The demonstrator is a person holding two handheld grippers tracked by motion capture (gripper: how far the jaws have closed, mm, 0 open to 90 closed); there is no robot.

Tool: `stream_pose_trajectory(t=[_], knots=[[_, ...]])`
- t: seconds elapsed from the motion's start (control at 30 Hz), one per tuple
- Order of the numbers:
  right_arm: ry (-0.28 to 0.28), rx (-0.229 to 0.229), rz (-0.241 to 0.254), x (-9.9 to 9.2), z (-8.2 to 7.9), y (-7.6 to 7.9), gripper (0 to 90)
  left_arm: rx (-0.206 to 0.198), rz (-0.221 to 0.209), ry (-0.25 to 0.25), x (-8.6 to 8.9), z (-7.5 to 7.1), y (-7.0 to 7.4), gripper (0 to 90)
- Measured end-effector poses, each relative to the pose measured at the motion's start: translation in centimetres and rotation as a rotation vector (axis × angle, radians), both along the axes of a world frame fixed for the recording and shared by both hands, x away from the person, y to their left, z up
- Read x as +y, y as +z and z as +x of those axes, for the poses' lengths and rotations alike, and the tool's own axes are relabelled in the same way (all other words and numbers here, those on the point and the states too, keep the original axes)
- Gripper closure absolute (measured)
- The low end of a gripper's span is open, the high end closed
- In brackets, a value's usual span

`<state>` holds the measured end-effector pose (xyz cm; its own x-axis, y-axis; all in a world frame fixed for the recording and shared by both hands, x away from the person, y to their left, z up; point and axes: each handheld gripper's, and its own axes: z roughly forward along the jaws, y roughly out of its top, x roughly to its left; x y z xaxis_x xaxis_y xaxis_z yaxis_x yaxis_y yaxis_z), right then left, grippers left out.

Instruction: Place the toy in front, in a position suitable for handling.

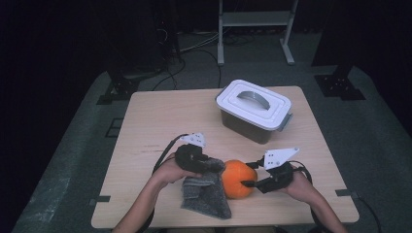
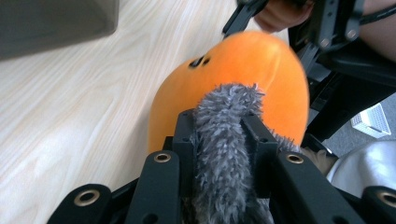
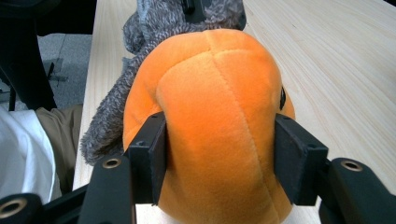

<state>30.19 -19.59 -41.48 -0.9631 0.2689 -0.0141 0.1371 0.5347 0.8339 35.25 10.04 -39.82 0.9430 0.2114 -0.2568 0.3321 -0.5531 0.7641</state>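
An orange plush toy (image 1: 238, 178) sits near the front of the wooden table (image 1: 160, 121). My right gripper (image 1: 248, 180) is shut on the orange plush toy (image 3: 219, 126), its pads pressing both sides. A grey fuzzy cloth (image 1: 206, 191) lies to the toy's left and drapes down toward the front edge. My left gripper (image 1: 214, 167) is shut on a fold of the grey cloth (image 2: 226, 144), which it holds against the orange toy (image 2: 233, 88). In the right gripper view the cloth (image 3: 140, 56) hangs behind and left of the toy.
A grey bin with a white lid and handle (image 1: 253, 109) stands at the back right of the table. A metal stand (image 1: 255, 29) and cables lie on the floor beyond.
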Motion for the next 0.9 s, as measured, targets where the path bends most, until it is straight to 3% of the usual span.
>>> stream_pose_trajectory(t=[0.27, 0.4, 0.47, 0.77, 0.9], knots=[[-0.004, 0.012, 0.007, -0.5, 0.2, -0.1, 40.8, 0.022, 0.030, -0.003, 0.7, -0.3, -1.1, 70.8], [-0.007, 0.019, 0.020, -0.6, 0.3, -0.2, 40.8, 0.017, 0.022, -0.008, 0.7, -0.4, -0.9, 70.8], [-0.014, 0.021, 0.020, -0.5, 0.3, -0.2, 40.8, 0.021, 0.002, -0.013, 0.6, -0.5, -0.5, 70.8], [0.001, -0.015, -0.005, 1.0, -0.1, 0.1, 41.1, -0.048, -0.030, -0.081, -1.8, -1.1, 2.5, 70.8], [0.017, -0.042, -0.025, 1.9, -0.6, 0.1, 41.3, -0.076, -0.001, -0.096, -3.2, -1.1, 3.3, 70.8]])
